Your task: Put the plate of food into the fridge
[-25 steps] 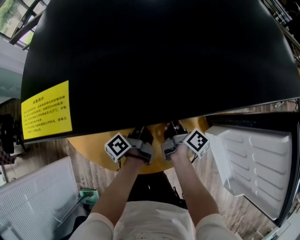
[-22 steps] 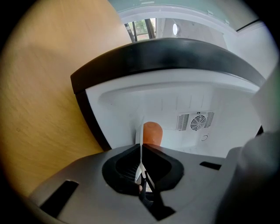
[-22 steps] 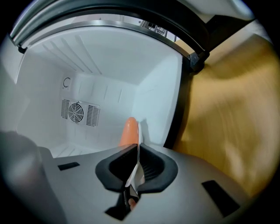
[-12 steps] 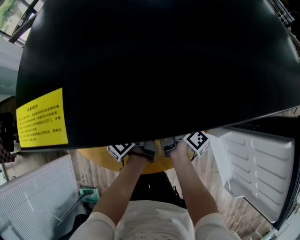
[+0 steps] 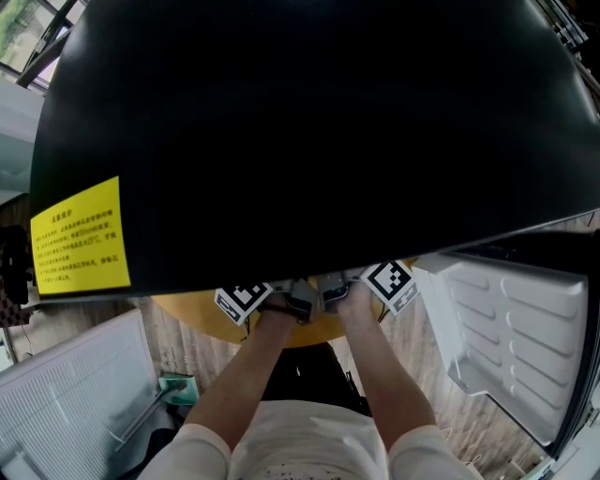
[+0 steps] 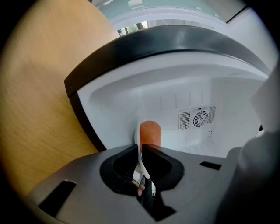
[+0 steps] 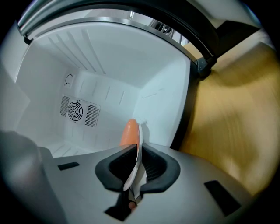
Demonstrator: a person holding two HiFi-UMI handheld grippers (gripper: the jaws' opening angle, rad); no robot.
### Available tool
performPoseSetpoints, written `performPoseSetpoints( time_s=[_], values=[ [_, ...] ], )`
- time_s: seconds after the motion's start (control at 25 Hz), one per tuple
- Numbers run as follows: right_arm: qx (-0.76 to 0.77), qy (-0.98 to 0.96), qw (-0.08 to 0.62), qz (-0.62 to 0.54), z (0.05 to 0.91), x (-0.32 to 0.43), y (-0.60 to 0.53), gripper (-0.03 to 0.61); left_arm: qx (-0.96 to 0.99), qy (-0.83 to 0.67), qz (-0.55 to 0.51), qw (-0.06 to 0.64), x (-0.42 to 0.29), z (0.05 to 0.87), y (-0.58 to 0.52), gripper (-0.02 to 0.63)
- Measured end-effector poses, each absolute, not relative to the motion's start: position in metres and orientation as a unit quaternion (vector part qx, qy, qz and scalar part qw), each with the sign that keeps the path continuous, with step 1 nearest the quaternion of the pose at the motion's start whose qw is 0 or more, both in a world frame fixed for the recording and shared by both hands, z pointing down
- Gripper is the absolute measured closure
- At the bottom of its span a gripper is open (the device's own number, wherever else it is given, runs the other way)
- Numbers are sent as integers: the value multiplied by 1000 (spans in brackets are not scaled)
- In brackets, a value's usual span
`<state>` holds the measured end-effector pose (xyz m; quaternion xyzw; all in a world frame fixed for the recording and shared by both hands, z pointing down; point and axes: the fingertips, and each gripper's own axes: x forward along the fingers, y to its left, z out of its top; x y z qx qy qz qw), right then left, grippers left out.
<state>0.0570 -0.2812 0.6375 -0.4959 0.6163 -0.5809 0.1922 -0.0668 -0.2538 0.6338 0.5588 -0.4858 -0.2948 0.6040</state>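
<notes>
Below the head camera, the fridge's black top (image 5: 309, 122) fills most of the view, with a yellow label (image 5: 80, 234) of small print on its left side. Its door (image 5: 516, 319) stands open at the right, showing white moulded shelves inside. Pale wooden floor (image 5: 183, 352) lies beneath, a white ribbed panel (image 5: 66, 394) sits at the lower left with a green item (image 5: 176, 389) beside it, and window frames (image 5: 28, 28) show at the top left. A yellow-brown round surface (image 5: 187, 307) peeks out under the black top.

Both gripper views look into the white fridge compartment (image 6: 188, 92), bare-walled, with a round fan vent (image 6: 200, 117) on the back wall. A wood-coloured surface (image 6: 35, 87) runs along the outer side of each view.

The left gripper (image 6: 141, 151) and right gripper (image 7: 138, 153) are each clamped on the rim of the white plate (image 6: 137, 139), seen edge-on and held at the compartment's mouth. 1 orange piece of food (image 6: 150, 133) rises past the rim.

From the head view the plate is wholly hidden under the black top; only the 2 marker cubes and the rear of each gripper show. What the orange food is cannot be told, and the rest of the plate's contents are out of sight
</notes>
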Motion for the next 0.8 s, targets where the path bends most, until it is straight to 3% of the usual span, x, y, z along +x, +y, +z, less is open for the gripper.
performPoseSetpoints(
  time_s=[0.36, 0.8],
  values=[
    [-504, 617, 192, -573, 632, 60, -279, 502, 566, -481, -291, 603, -64, 631, -250, 548],
    [-504, 605, 194, -586, 635, 60, -258, 499, 569, -484, -288, 599, -67, 624, -238, 535]
  ],
)
